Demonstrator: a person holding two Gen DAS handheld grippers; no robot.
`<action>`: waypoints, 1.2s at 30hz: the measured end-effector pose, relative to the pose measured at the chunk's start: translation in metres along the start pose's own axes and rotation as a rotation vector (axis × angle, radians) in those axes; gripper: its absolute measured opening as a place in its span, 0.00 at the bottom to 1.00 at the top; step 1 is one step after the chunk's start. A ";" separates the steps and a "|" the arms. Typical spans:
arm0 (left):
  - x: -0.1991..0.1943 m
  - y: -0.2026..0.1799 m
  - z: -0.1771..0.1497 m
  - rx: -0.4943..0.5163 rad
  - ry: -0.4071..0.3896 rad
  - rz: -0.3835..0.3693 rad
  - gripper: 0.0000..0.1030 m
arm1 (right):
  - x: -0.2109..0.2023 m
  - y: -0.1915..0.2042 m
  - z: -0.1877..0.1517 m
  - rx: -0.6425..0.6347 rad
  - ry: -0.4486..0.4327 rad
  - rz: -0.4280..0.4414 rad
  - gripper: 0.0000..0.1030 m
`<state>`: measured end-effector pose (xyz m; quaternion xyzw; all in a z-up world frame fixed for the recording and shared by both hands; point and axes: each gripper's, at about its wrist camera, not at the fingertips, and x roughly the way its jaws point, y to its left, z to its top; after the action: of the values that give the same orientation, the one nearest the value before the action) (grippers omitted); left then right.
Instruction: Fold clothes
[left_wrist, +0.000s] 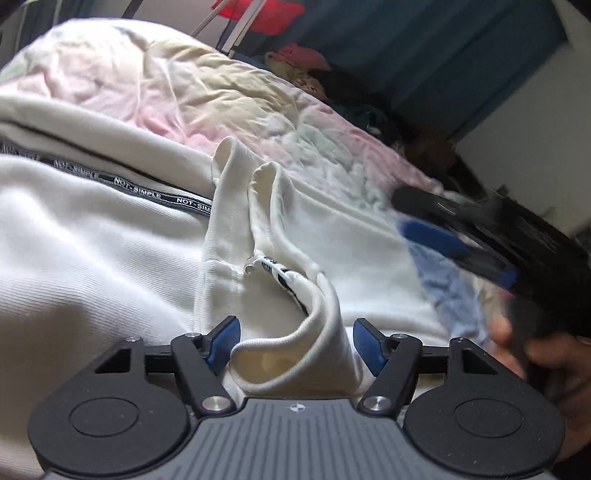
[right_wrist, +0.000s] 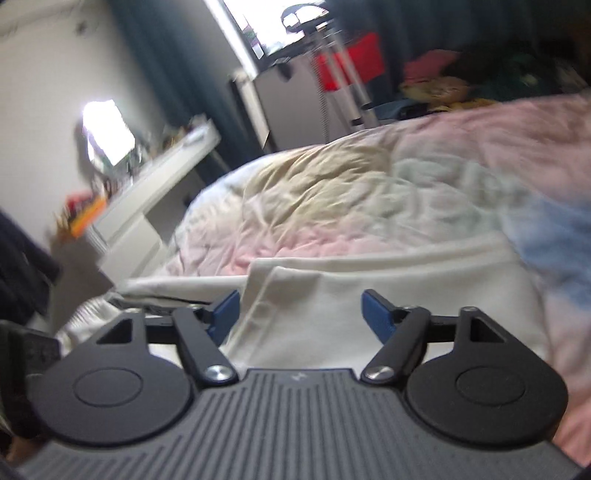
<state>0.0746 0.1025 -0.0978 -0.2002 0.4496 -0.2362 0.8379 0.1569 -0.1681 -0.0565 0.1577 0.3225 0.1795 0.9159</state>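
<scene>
A white zip-up jacket (left_wrist: 96, 240) with a black "NOT-SIMPLE" tape along its zipper lies spread on the bed. Its ribbed collar (left_wrist: 291, 350) curls up between the blue pads of my open left gripper (left_wrist: 295, 341), untouched by either pad as far as I can tell. In the left wrist view my right gripper (left_wrist: 454, 240) shows blurred at the right, held by a hand (left_wrist: 546, 358). In the right wrist view my right gripper (right_wrist: 300, 314) stands open just above a folded edge of the white jacket (right_wrist: 332, 314), nothing between its fingers.
The pastel pink, yellow and blue duvet (right_wrist: 332, 192) covers the bed. A heap of mixed clothes (left_wrist: 306, 70) lies at the far side. A white desk (right_wrist: 159, 173) with clutter stands left of the bed, and dark curtains (right_wrist: 177, 55) hang behind.
</scene>
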 end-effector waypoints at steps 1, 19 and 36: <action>0.000 0.003 0.000 -0.015 -0.002 -0.006 0.62 | 0.015 0.006 0.007 -0.011 0.024 -0.008 0.72; 0.001 0.025 0.002 -0.079 0.040 -0.178 0.45 | 0.064 0.052 0.048 -0.229 -0.013 -0.102 0.09; -0.040 0.041 -0.007 -0.239 -0.061 -0.252 0.08 | 0.154 0.035 0.001 -0.378 0.157 -0.154 0.11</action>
<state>0.0580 0.1582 -0.0979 -0.3604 0.4200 -0.2780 0.7851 0.2611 -0.0710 -0.1239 -0.0562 0.3648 0.1781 0.9122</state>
